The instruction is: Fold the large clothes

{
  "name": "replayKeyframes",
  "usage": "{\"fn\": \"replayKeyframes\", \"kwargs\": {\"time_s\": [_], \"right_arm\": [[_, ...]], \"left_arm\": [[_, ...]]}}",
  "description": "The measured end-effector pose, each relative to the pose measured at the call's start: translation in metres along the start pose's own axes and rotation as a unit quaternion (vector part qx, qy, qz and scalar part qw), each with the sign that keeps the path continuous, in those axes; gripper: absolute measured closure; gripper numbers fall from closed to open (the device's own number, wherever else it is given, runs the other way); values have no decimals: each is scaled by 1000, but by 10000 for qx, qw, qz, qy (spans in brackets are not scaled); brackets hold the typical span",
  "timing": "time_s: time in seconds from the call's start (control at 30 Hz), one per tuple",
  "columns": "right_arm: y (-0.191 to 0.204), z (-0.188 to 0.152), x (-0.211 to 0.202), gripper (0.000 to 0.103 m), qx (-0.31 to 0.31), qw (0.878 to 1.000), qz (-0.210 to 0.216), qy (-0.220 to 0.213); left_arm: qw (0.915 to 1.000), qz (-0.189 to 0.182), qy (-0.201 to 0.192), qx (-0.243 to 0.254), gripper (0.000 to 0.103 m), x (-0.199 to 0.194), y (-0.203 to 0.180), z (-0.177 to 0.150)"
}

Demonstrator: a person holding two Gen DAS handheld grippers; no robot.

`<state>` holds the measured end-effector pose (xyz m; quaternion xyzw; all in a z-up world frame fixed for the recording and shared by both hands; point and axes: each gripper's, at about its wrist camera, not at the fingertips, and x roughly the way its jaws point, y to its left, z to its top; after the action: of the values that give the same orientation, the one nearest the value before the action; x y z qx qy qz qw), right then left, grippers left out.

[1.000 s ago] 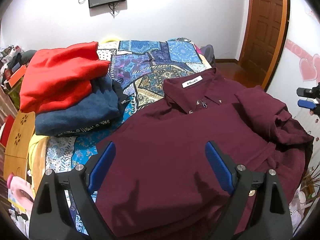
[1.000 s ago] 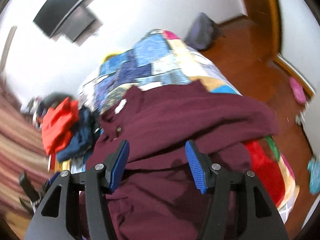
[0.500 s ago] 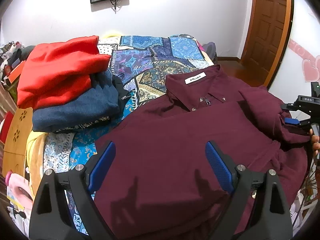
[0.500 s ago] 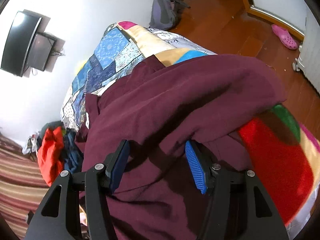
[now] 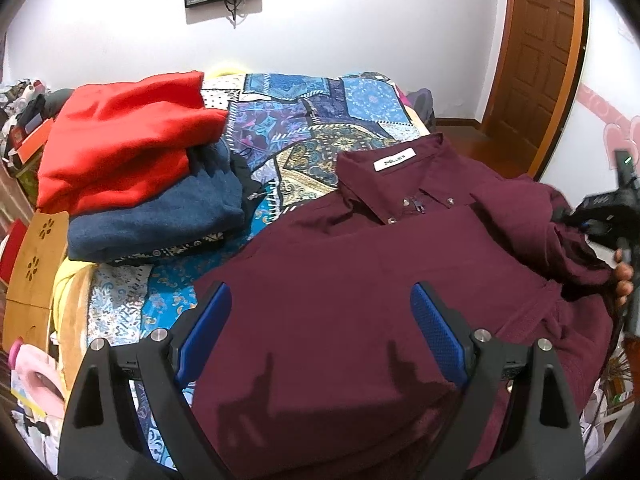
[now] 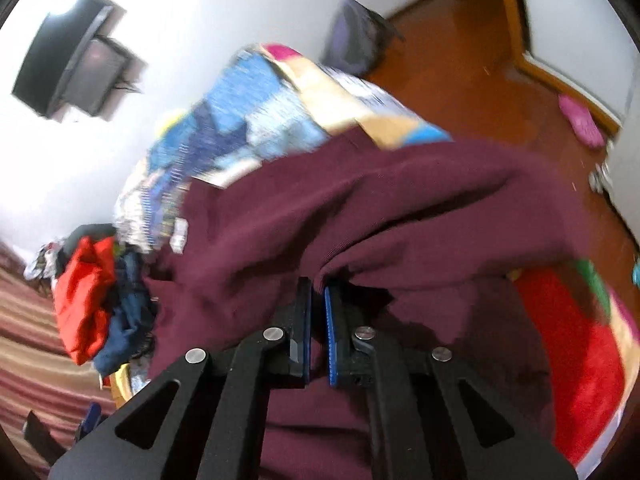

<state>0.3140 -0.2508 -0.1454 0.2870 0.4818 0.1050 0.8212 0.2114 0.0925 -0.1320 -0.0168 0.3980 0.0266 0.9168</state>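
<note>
Seen from two wrist cameras over a bed spread with a patchwork quilt [image 5: 320, 120]. Laid across the near half of that quilt: a large maroon shirt [image 5: 360, 280], collar and white neck label toward the far wall, front side down or buttoned flat, hard to tell which. Bunched in loose folds at the shirt's right edge: its right sleeve [image 5: 560, 240], hanging partly off the side of the bed.

Changed within the last half second: right gripper [image 6: 318, 308], half open around a ridge of sleeve cloth a moment earlier, now closed tight, blue pads pinching a fold of the maroon fabric between them. Lowered slightly toward the bed during the same stretch, with the right-wrist view blurred by that motion.

Unchanged over the same second: left gripper [image 5: 320, 332], hovering above the shirt's lower body, fingers spread wide, nothing between them, not touching the cloth.

Stacked at the far left of the bed, apart from the shirt: a red garment [image 5: 120, 152] on top of a dark blue one [image 5: 160, 220].

Likely meaning: sleeve now secured, ready for folding inward across the shirt's body. First fold apparently not yet made.
</note>
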Motion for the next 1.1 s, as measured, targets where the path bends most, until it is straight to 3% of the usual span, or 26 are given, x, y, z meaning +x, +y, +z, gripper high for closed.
{"fn": "replayKeyframes", "kwargs": {"time_s": [0.13,0.27,0.37,0.5,0.63,0.77,0.93,1.1], "right_arm": [[43,5,-38,98,-663,9963,412,-358],[94,-2,-53,98,-1313,9869,861,-361],[137,-22,-49,98,-1871,9755,1148,-154],[181,-60,-21,98,-2545,9553,1424,479],[206,-108,26,98,-3042,9355,1298,1241],[205,-145,69,94,-3234,9209,1011,1926],[199,-169,83,92,-3594,9053,499,2209],[194,-162,62,82,-3650,9007,604,2276]], "left_arm": [[9999,40,-26,-106,12,-3,7,1],[9997,65,-146,-199,12,-11,13,2],[9993,89,-252,-243,12,-21,19,3],[9989,148,-358,-266,12,-32,26,2],[9984,206,-409,-329,12,-41,34,-3],[9980,274,-411,-395,12,-47,43,-9],[9977,307,-347,-489,12,-49,51,-14],[9979,299,-319,-478,12,-49,48,-14]]}}
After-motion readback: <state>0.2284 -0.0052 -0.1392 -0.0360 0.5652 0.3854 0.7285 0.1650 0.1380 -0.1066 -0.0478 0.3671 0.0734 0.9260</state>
